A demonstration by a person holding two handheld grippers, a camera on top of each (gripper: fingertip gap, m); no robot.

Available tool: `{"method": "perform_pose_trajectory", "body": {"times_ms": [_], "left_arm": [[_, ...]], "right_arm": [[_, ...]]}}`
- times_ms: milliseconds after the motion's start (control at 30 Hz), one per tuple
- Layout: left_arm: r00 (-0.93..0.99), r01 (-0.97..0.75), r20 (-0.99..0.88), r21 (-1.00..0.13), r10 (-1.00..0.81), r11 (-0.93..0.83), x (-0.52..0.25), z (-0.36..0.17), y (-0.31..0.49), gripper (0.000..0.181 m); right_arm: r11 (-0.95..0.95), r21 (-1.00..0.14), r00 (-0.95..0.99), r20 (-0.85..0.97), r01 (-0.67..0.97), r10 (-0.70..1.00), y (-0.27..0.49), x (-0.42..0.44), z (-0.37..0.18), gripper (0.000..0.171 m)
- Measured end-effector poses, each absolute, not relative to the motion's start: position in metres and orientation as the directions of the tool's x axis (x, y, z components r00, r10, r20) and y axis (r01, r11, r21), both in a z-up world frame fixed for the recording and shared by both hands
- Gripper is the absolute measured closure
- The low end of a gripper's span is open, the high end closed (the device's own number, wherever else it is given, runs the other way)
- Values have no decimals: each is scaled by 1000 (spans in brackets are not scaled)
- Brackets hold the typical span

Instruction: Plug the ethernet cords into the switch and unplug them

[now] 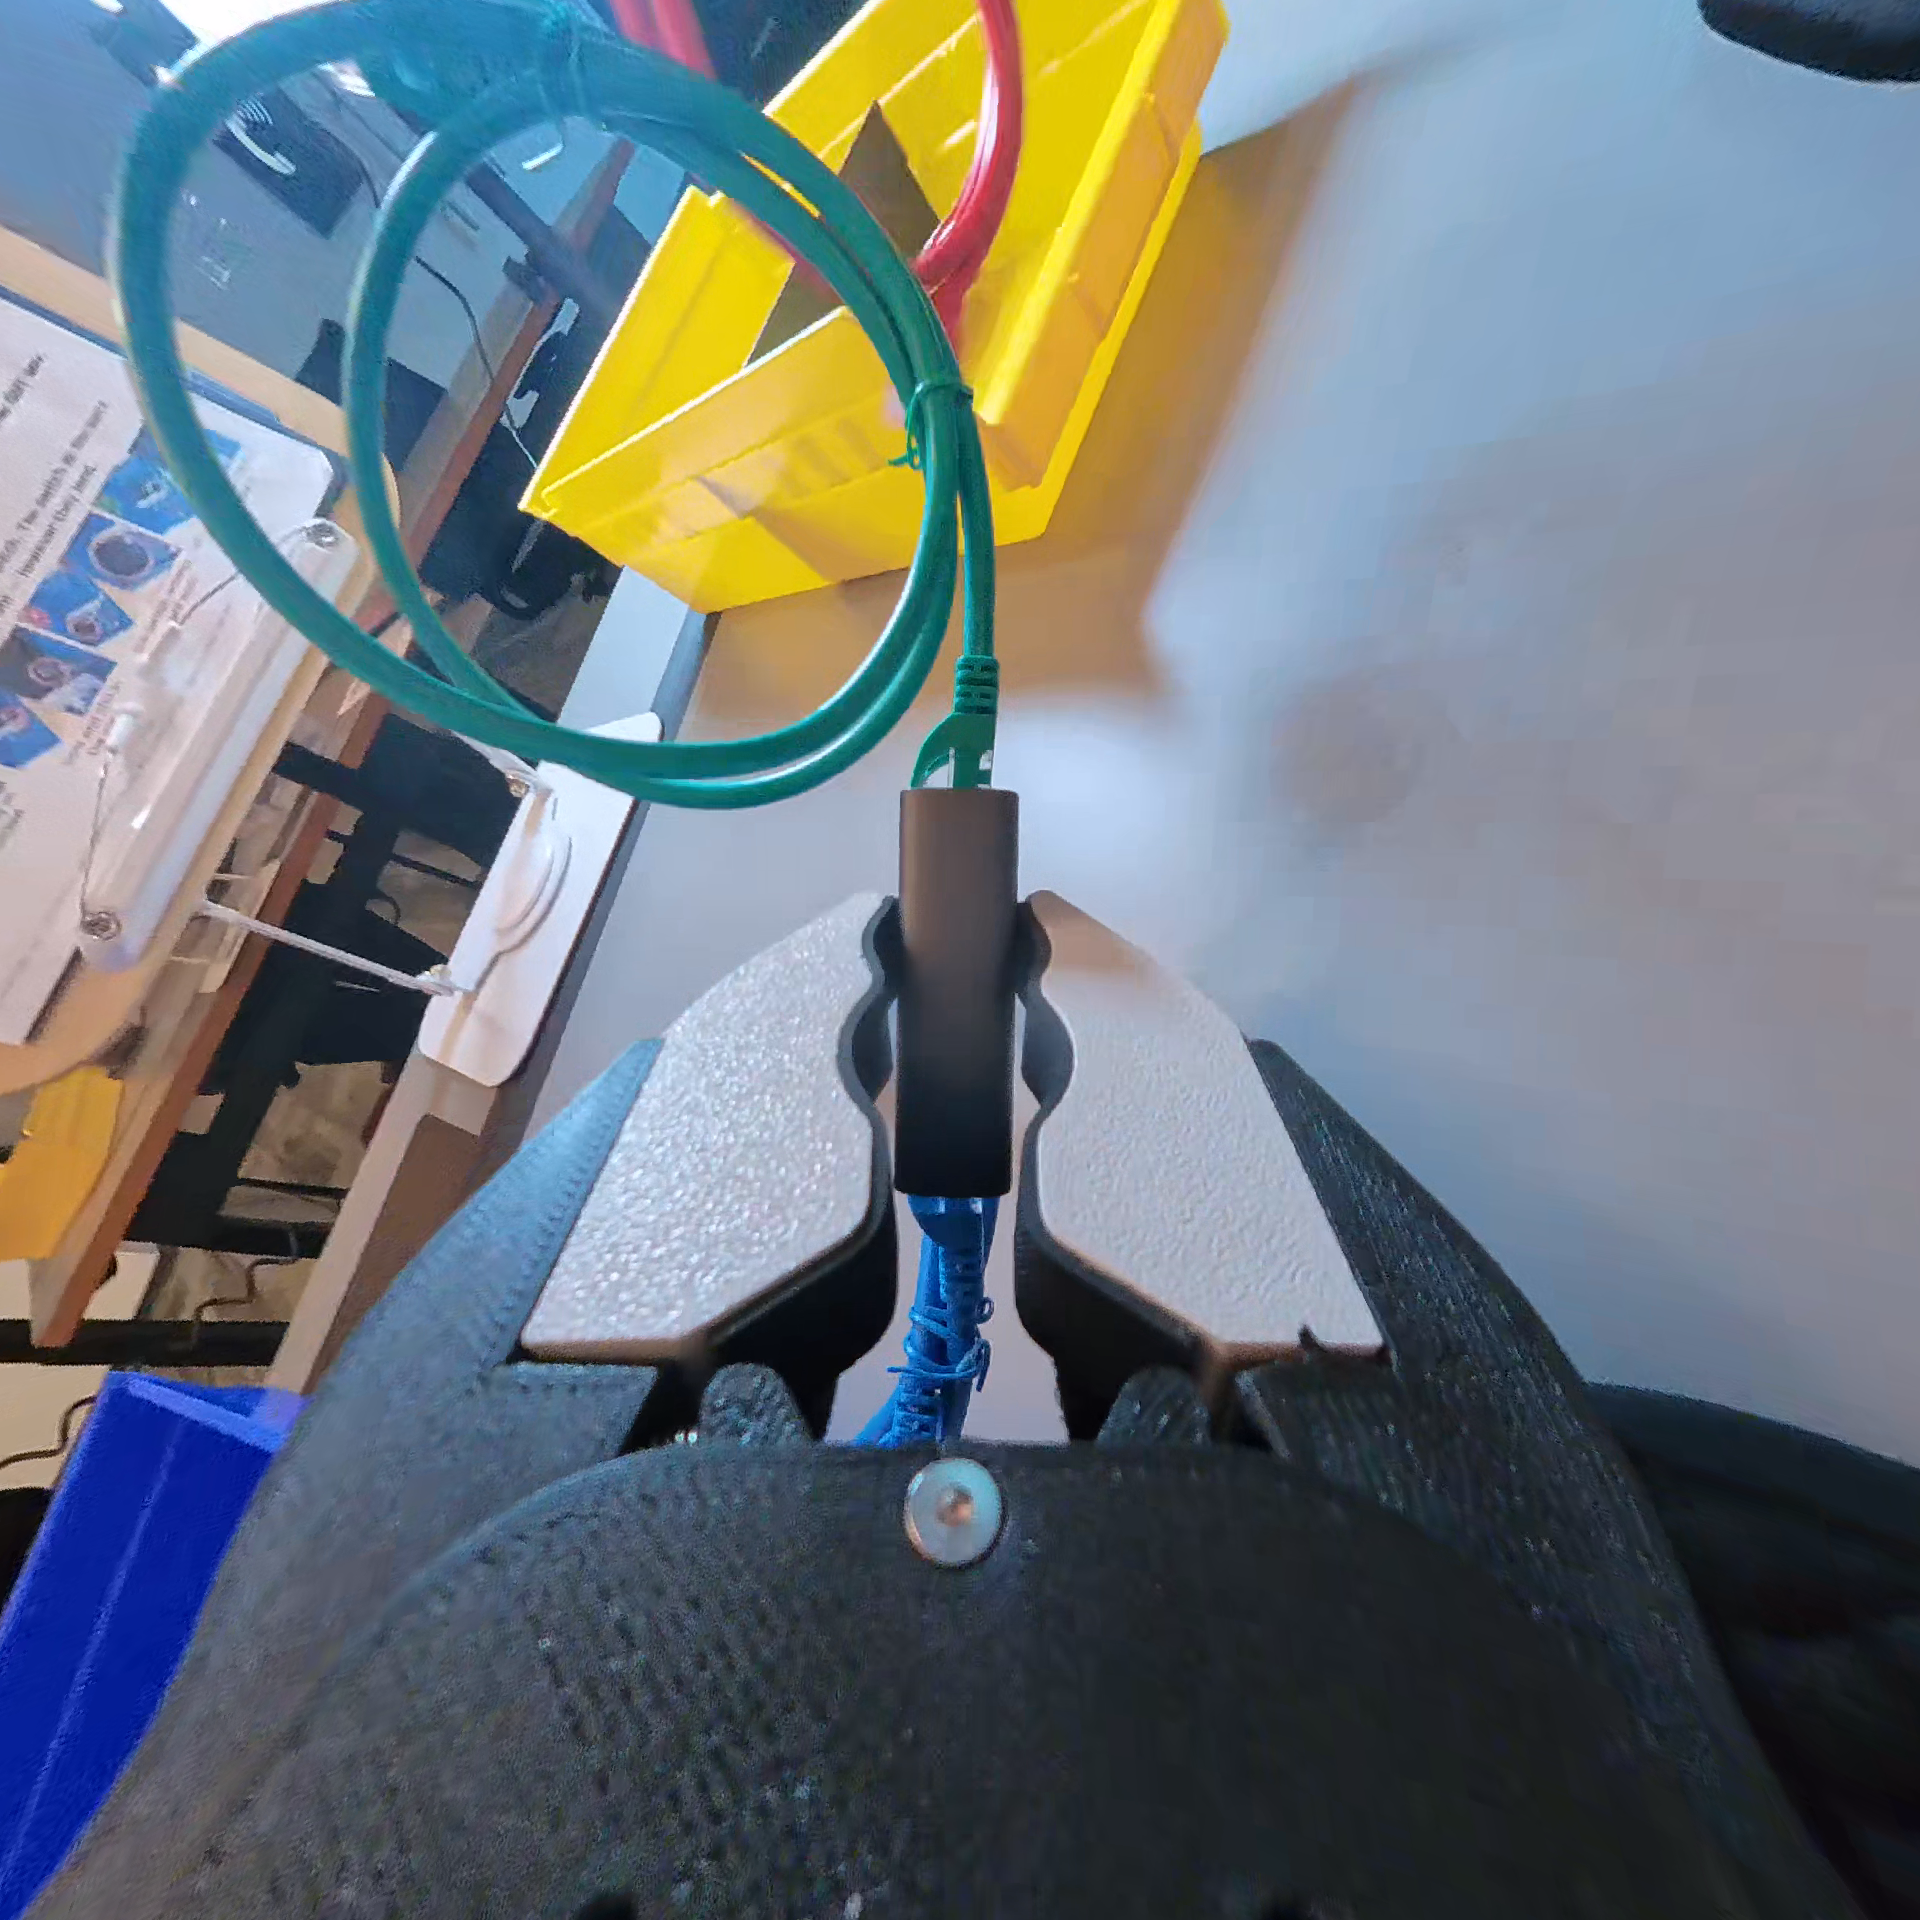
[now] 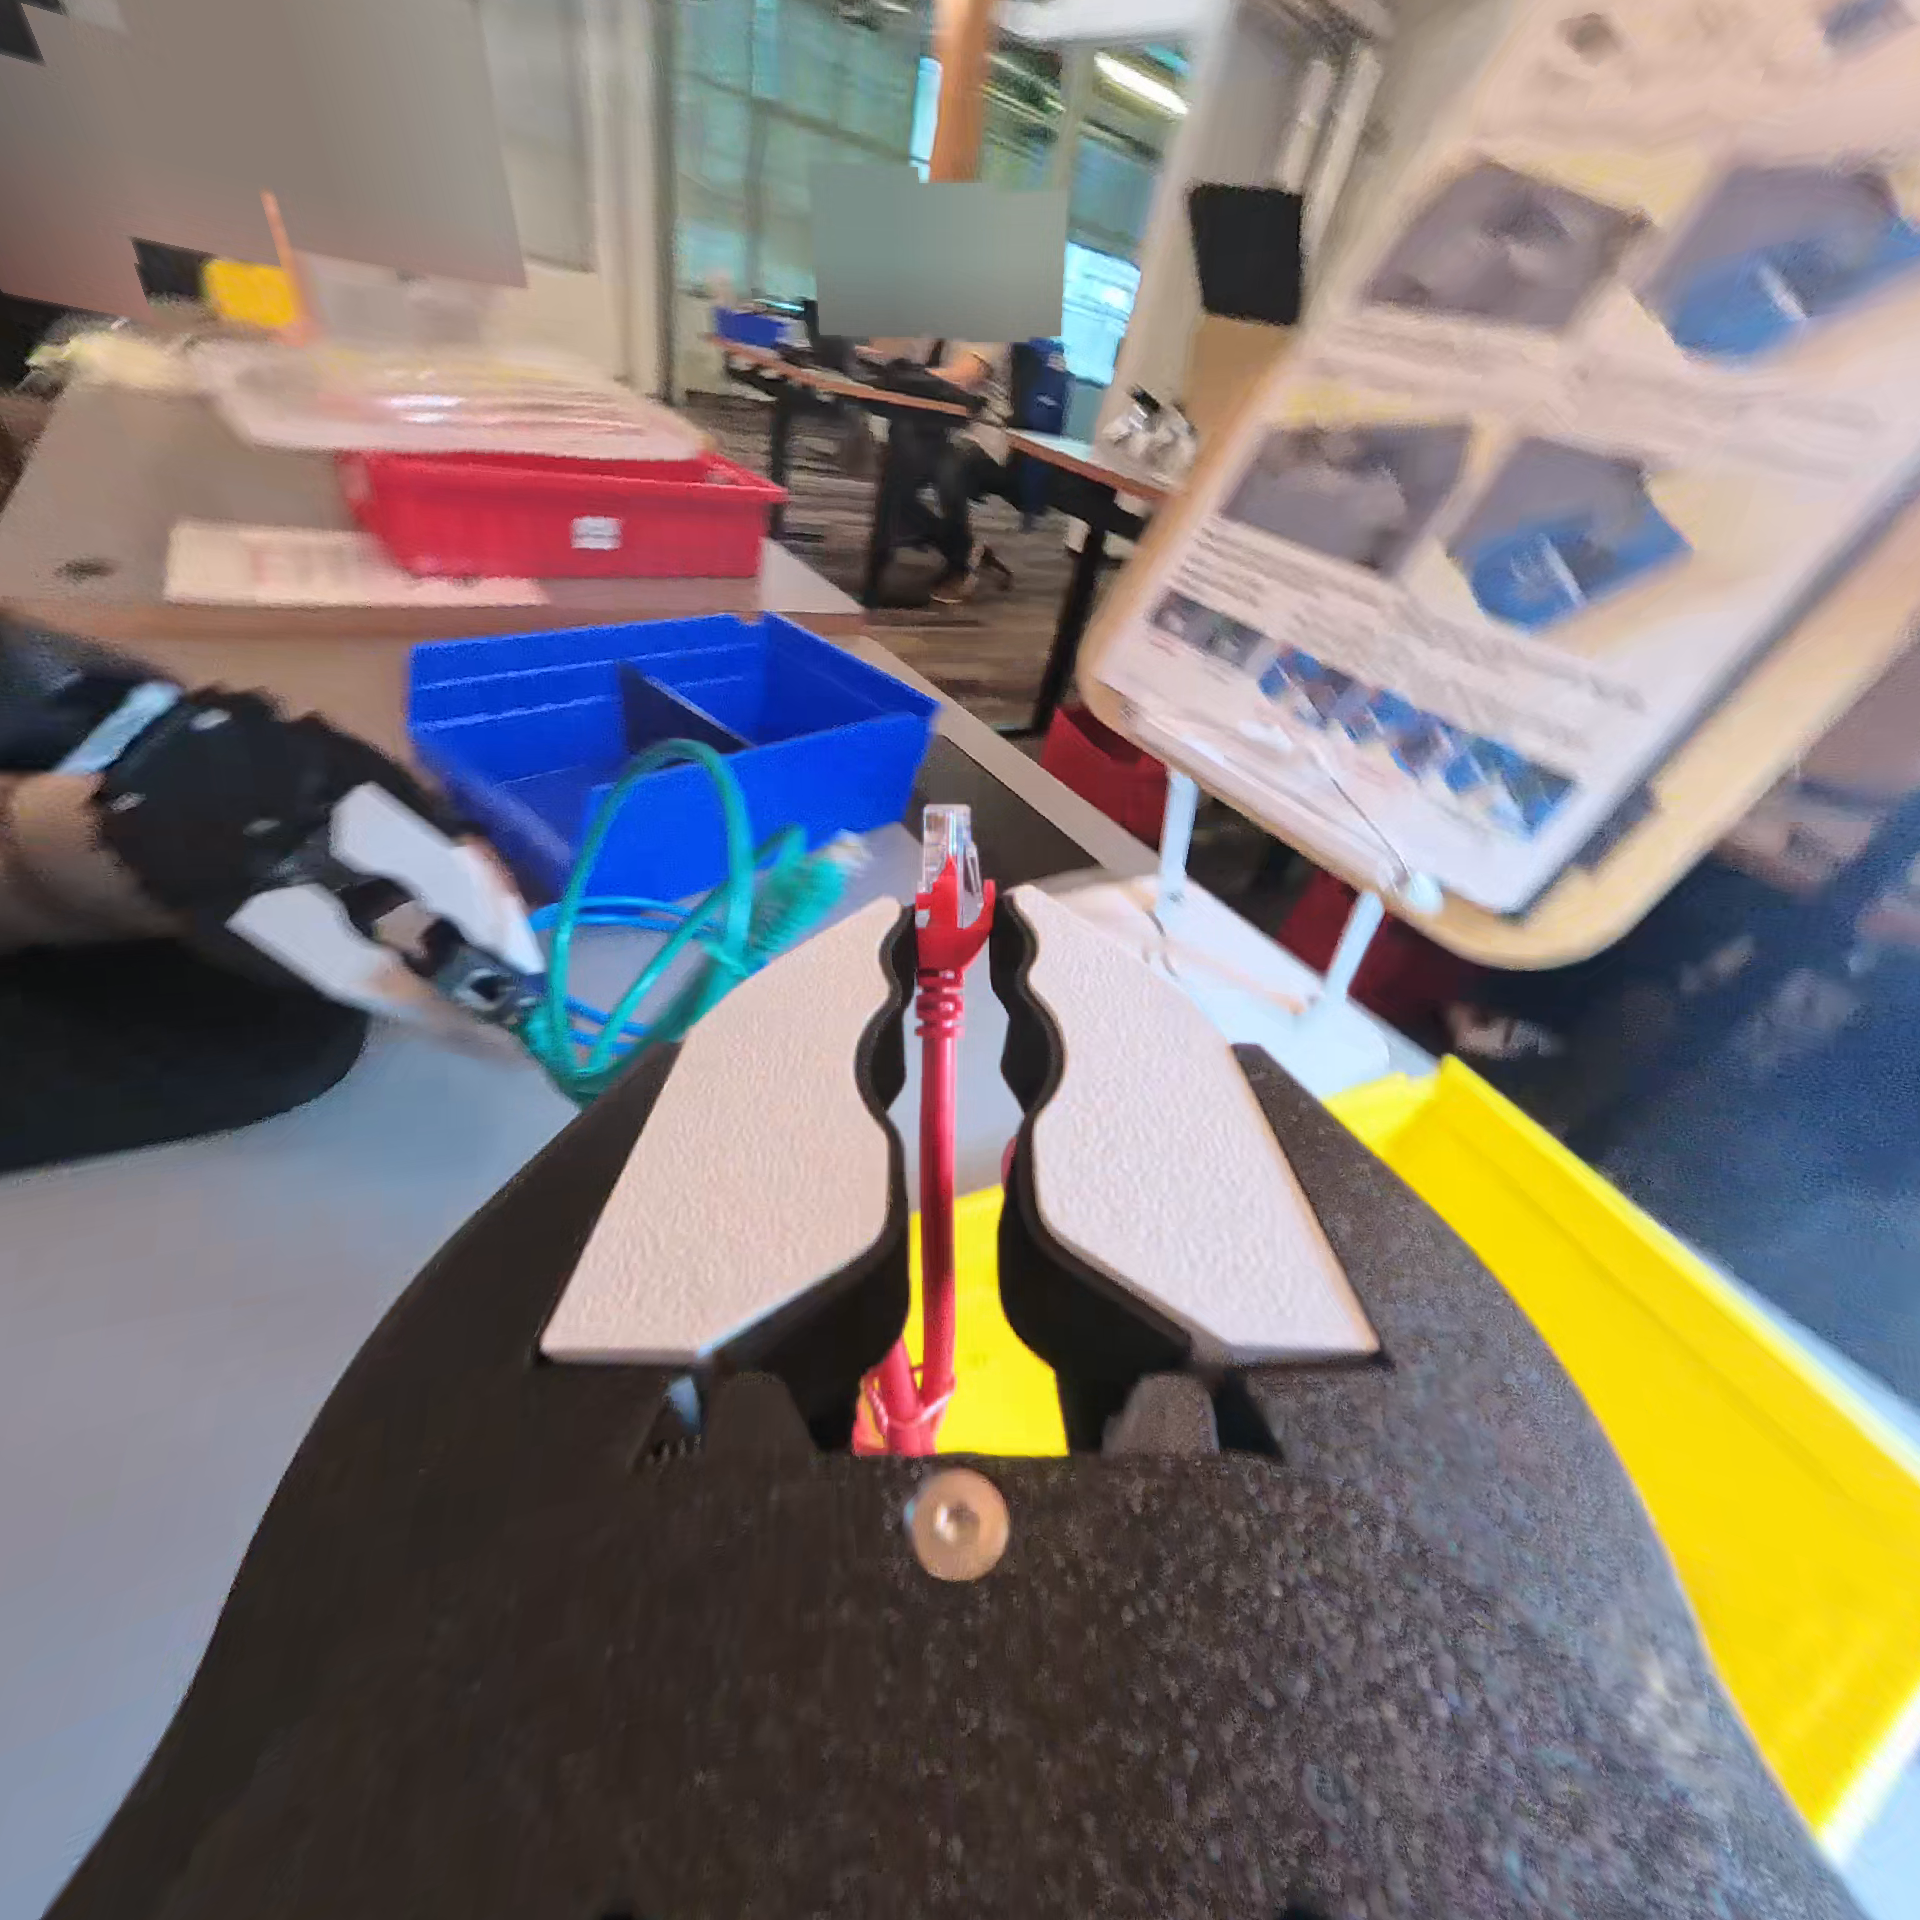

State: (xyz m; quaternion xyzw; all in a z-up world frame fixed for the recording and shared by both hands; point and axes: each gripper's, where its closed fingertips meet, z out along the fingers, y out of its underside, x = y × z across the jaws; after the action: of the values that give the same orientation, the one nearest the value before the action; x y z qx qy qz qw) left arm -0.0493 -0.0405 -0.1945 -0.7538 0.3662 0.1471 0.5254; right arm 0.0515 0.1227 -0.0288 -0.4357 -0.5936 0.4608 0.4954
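Left wrist view: left claw (image 1: 954,935) was clamped on a black switch (image 1: 956,987), a slim block with its long axis running straight out along the fingers. Green cord (image 1: 665,769) was plugged into its far end, its tied coil looping up and left. Blue cord (image 1: 951,1320) entered the near end, between the finger bases. Yellow bin (image 1: 831,457) sat beyond on the worktop (image 1: 1507,831), a red cord (image 1: 987,156) trailing over it; the green loop crossed in front of the bin.

Right wrist view: right claw (image 2: 954,925) gripped the red cord (image 2: 940,1122) just behind its plug (image 2: 951,842); the clear plug pointed forward past the fingertips, cord in line with the fingers. Only here did the blue bin (image 2: 831,748) interior and the tilted instruction board (image 2: 1507,520) face show. The left claw (image 2: 488,966) appeared far left, green cord (image 2: 665,935) and blue cord (image 2: 613,920) hanging in front of the blue bin. Yellow bin (image 2: 1610,1403) lay below right.
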Motion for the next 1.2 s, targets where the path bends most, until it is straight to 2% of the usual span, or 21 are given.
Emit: {"method": "perform_pose_trajectory", "body": {"times_ms": [67,133,267,367,433,533,633,767,833,1033,1133,1200], "left_arm": [[695,-697,-593,-695,-406,-177,-49,-196,-41,161],[690,-701,-593,-691,-415,-178,-48,-200,-42,161],[685,-704,-588,-687,-430,-182,-45,-207,-41,161],[686,-702,-578,-686,-442,-192,-45,-212,-40,161],[679,-710,-584,-677,-445,-194,-44,-214,-40,161],[671,-719,-596,-668,-441,-192,-44,-213,-42,160],[673,-717,-596,-671,-439,-189,-43,-211,-42,161],[673,-715,-587,-672,-449,-193,-42,-214,-42,160],[670,-719,-590,-667,-450,-195,-42,-215,-42,160],[676,-714,-581,-669,-453,-207,-42,-218,-41,160],[665,-726,-590,-654,-458,-212,-41,-220,-41,160],[657,-734,-595,-645,-464,-213,-40,-222,-41,160]], "right_arm": [[93,-989,-1,94,116,996,175,43,-50,157],[106,-991,37,109,79,993,204,40,-64,157],[187,-982,115,186,-4,976,223,51,-31,157],[324,-945,173,326,39,929,229,55,-6,157],[377,-919,176,392,113,903,230,50,-15,157],[434,-843,68,477,317,876,219,39,-83,157],[531,-659,-94,578,533,811,201,40,-170,155],[469,-568,-170,499,677,850,193,54,-216,150],[440,-590,-182,445,677,877,186,58,-214,139],[393,-796,-73,407,461,911,169,58,-137,138],[382,-810,19,435,445,900,178,66,-114,139],[377,-784,91,478,494,874,195,73,-112,139]]}}
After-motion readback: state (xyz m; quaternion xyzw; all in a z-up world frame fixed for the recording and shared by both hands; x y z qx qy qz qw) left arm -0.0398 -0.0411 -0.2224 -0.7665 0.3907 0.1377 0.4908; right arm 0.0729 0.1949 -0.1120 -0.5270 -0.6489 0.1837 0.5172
